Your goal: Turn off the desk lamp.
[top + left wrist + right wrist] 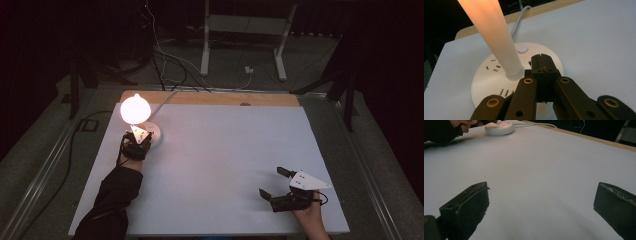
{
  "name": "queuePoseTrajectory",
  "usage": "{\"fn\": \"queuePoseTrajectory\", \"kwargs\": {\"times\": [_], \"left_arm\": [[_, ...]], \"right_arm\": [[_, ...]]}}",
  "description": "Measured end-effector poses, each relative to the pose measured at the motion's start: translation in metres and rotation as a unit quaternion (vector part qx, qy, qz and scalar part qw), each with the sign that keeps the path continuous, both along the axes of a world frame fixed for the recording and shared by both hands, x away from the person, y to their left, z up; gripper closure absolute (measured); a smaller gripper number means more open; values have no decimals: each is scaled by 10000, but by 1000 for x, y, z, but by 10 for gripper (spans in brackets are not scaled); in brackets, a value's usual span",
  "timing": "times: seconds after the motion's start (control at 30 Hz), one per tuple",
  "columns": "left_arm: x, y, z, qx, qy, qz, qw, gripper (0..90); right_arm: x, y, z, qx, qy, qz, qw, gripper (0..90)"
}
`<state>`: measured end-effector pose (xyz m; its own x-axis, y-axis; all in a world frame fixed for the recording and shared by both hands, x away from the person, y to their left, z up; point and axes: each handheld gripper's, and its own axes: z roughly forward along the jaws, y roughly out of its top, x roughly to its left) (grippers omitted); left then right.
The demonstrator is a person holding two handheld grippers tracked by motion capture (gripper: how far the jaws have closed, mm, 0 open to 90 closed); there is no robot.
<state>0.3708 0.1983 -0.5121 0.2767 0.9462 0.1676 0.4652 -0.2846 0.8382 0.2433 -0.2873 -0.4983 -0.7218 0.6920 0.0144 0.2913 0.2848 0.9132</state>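
Lit lamp (135,108) on a round socket base (499,82); left gripper (543,65), jaws closed and empty, rests just before its power button (522,48). Press straight down, gently. Right gripper (274,183) lies wide open, empty.

Handheld rigs, person in dark sleeve
Left gripper (543,65) had black ribbed jaws, brass-ringed pivots; right gripper (272,183) carried a white triangular plate.
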Motion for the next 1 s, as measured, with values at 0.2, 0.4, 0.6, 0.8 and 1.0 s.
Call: {"fn": "queuePoseTrajectory", "kwargs": {"times": [0.2, 0.4, 0.6, 0.8, 1.0], "left_arm": [[0, -2, -3, 31, 51, -98, 9999, 900], [0, -2, -5, 72, 70, -63, 9999, 900], [1, -2, -7, 105, 99, -65, 9999, 900], [1, -3, -8, 173, 83, -4, 9998, 900], [1, 0, -8, 73, 100, -26, 9999, 900]], "right_arm": [[0, 0, 0, 2, 1, -8, 10000, 0], [0, -1, 0, 3, 0, -5, 10000, 0], [0, 0, 0, -9, 11, 10, 10000, 0], [0, 0, 0, -11, 10, 5, 10000, 0], [0, 0, 0, -26, 2, 18, 10000, 0]]}}
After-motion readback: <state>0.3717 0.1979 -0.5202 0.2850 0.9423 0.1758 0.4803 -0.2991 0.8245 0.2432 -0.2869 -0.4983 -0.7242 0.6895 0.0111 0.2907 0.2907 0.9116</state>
